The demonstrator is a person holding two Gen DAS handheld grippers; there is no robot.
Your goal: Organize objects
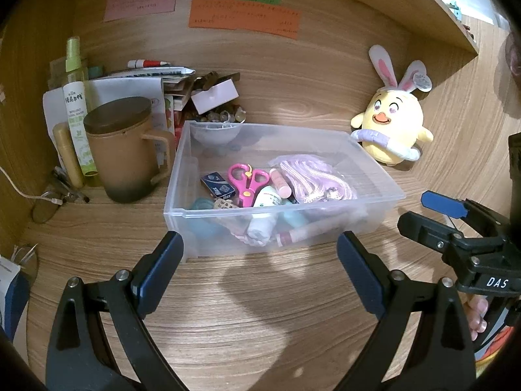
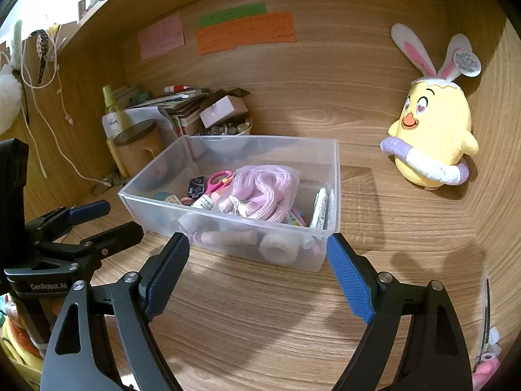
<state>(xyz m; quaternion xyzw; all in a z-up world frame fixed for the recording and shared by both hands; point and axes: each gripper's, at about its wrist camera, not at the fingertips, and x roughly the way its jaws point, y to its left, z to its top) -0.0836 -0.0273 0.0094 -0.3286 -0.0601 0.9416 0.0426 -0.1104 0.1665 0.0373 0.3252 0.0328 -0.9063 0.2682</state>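
1. We are holding the left tool (image 1: 260,254) spread and empty, just short of the clear bin (image 1: 384,195), keeping its near wall reachable.
2. We are keeping the right tool (image 2: 257,254) spread and empty beside it.
3. The bin is sitting mid-surface (image 1: 244,309), collecting scissors (image 1: 249,181) and cord bag (image 1: 312,179).
4. The plush chick (image 1: 392,127) is leaning unsorted against the back wall.

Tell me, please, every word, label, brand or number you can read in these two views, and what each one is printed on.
"DAS": on the right gripper, on its body.
"GenRobot.AI": on the left gripper, on its body.
"Max": on the small dark blue box in the clear plastic bin.
Handwriting on the pink, green and orange notes: too blurred.
Print on the green spray bottle: too small.
Tag on the plush chick: unreadable.
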